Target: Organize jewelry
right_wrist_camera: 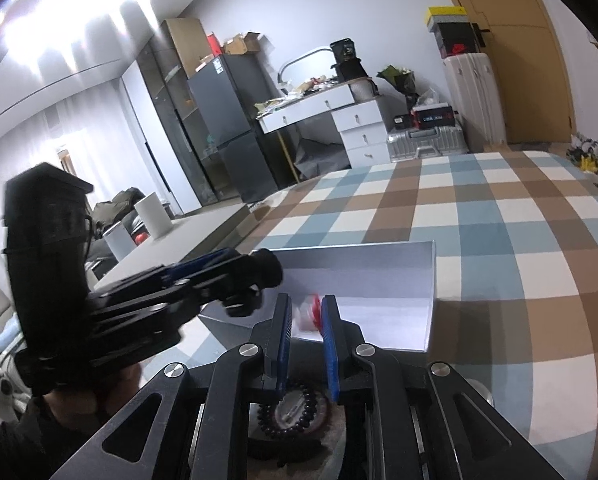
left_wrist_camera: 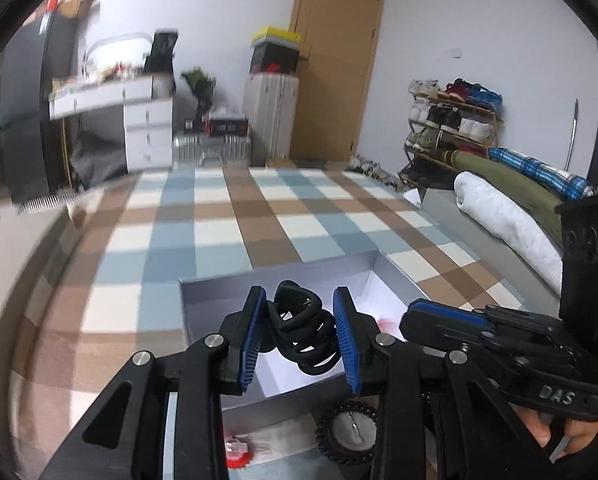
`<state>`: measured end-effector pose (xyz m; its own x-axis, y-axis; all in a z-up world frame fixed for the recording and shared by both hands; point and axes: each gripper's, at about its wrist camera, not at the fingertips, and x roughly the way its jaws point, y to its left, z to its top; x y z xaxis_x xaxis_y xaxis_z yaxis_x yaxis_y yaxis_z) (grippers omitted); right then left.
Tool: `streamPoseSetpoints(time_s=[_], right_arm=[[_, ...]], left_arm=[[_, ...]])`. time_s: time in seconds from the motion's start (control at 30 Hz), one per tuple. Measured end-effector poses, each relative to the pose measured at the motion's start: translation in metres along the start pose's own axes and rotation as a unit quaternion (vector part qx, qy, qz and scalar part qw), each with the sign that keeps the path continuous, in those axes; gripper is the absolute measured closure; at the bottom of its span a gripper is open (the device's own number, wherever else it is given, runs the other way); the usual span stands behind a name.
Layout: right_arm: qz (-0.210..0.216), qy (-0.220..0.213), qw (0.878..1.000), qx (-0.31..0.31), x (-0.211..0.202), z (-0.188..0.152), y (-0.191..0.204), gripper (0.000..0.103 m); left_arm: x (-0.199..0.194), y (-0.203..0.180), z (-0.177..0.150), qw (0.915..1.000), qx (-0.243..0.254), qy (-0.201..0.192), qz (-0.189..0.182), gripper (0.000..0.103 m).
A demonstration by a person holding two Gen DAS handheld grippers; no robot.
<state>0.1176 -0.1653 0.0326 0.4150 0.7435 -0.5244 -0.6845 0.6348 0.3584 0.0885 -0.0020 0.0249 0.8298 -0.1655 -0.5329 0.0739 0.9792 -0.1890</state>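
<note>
- Left wrist view: left gripper (left_wrist_camera: 301, 336) fingers clamp a bundle of black hair ties (left_wrist_camera: 305, 334) above the open grey box (left_wrist_camera: 227, 288).
- Right gripper (right_wrist_camera: 305, 332) fingers pinch a red-and-white trinket (right_wrist_camera: 310, 312) at the box's near edge.
- A black bead bracelet (right_wrist_camera: 289, 412) lies below.

- Cool, even indoor light; both views moderately bright.
- In the right wrist view a ceiling light (right_wrist_camera: 71, 12) blows out to white glare at upper left.
- The left wrist view smears on its left side: the white desk (left_wrist_camera: 111, 96) is motion-blurred.
- Fisheye bending curves the checked bedcover (right_wrist_camera: 479, 216); black vignette rings the corners.
- Soft shadow lies inside the open box (left_wrist_camera: 283, 280).
</note>
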Motion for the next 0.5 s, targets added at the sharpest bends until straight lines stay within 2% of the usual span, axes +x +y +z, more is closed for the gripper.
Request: streamPoseSetpoints(time_s=[0.07, 0.13, 0.2, 0.23, 0.3, 0.37, 0.47, 0.5], right_arm=[[0.002, 0.000, 1.000, 0.002, -0.002, 0.000, -0.002, 0.084], [-0.004, -0.006, 1.000, -0.001, -0.008, 0.000, -0.003, 0.083], [-0.003, -0.008, 1.000, 0.001, -0.015, 0.001, -0.005, 0.082], [-0.005, -0.009, 1.000, 0.003, -0.018, 0.000, -0.006, 0.080], [-0.011, -0.011, 1.000, 0.001, -0.027, -0.001, -0.008, 0.070], [-0.021, -0.010, 1.000, -0.003, -0.035, -0.003, -0.009, 0.064], [-0.023, -0.002, 1.000, 0.004, -0.045, -0.008, -0.013, 0.038], [-0.026, 0.000, 1.000, 0.006, -0.049, -0.011, -0.014, 0.033]], left_arm=[[-0.003, -0.001, -0.003, 1.0000, -0.002, 0.008, -0.003, 0.072], [-0.010, -0.004, -0.007, 0.9999, 0.002, 0.008, -0.007, 0.060], [-0.019, -0.008, -0.010, 0.9999, 0.008, 0.007, -0.006, 0.037], [-0.024, -0.009, -0.012, 0.9999, 0.012, 0.005, -0.004, 0.034], [-0.034, -0.012, -0.017, 0.9999, 0.012, 0.005, -0.001, 0.029], [-0.042, -0.014, -0.021, 0.9999, 0.010, 0.010, -0.007, 0.021], [-0.052, -0.021, -0.029, 0.9998, 0.019, 0.010, -0.001, 0.018], [-0.054, -0.022, -0.031, 0.9997, 0.022, 0.012, 0.002, 0.017]])
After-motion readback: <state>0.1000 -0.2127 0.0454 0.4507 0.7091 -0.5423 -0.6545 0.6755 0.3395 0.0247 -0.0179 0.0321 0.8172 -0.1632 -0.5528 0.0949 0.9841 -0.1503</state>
